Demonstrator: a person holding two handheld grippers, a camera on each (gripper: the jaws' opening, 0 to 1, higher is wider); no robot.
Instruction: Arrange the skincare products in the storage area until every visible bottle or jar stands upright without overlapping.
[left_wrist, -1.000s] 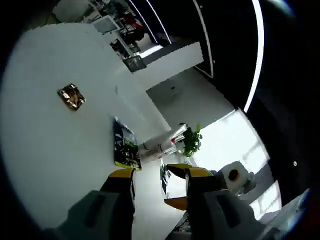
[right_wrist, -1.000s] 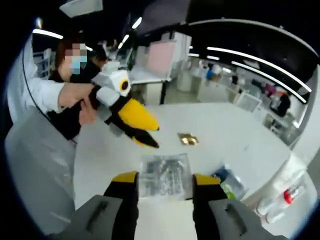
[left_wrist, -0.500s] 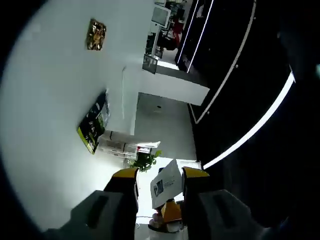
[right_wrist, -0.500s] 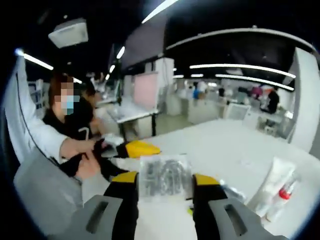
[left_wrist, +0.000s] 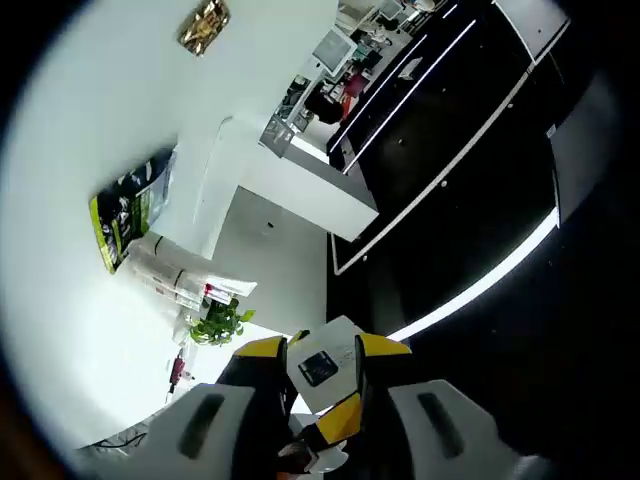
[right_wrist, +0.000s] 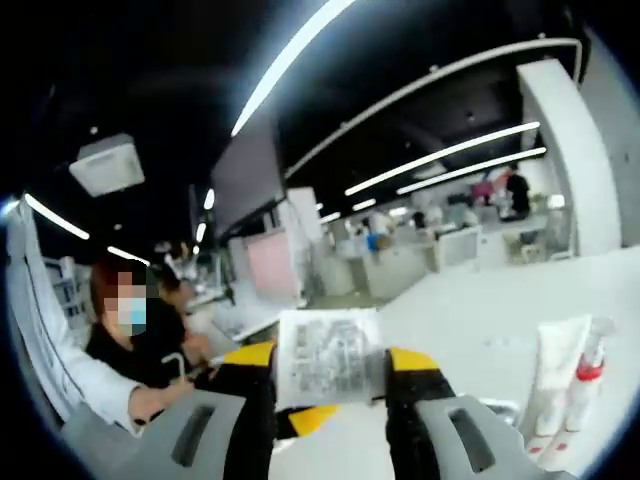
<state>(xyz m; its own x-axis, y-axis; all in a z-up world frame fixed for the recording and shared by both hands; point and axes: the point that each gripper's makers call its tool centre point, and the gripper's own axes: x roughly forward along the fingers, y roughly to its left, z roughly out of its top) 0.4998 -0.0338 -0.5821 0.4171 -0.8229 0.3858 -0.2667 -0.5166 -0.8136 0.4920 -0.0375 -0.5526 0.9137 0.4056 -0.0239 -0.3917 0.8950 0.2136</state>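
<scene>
A silvery printed sachet (right_wrist: 328, 358) faces the camera, with my right gripper (right_wrist: 330, 352) shut on it and lifted well above the white table (right_wrist: 480, 320). In the left gripper view the same sachet (left_wrist: 322, 368) shows a white back with a dark label. It sits between the parted jaws of my left gripper (left_wrist: 322, 348), which stands open. The right gripper's yellow jaw (left_wrist: 336, 424) pokes up just below it. Two white tubes (left_wrist: 172, 284), one red-capped, lie on the table (left_wrist: 90, 120), also seen as tubes (right_wrist: 560, 375) at the right. A green-and-black sachet (left_wrist: 128, 208) lies beside them.
A gold packet (left_wrist: 204, 24) rests far off on the table. A potted plant (left_wrist: 220, 322) stands past the table edge. A person (right_wrist: 125, 345) sits at the left, a hand (right_wrist: 150, 400) near the left gripper's yellow jaw (right_wrist: 310, 420). Desks and ceiling lights lie beyond.
Both views have tilted upward, away from the table. My left gripper's jaws have narrowed a little around the sachet, which the right gripper still holds.
</scene>
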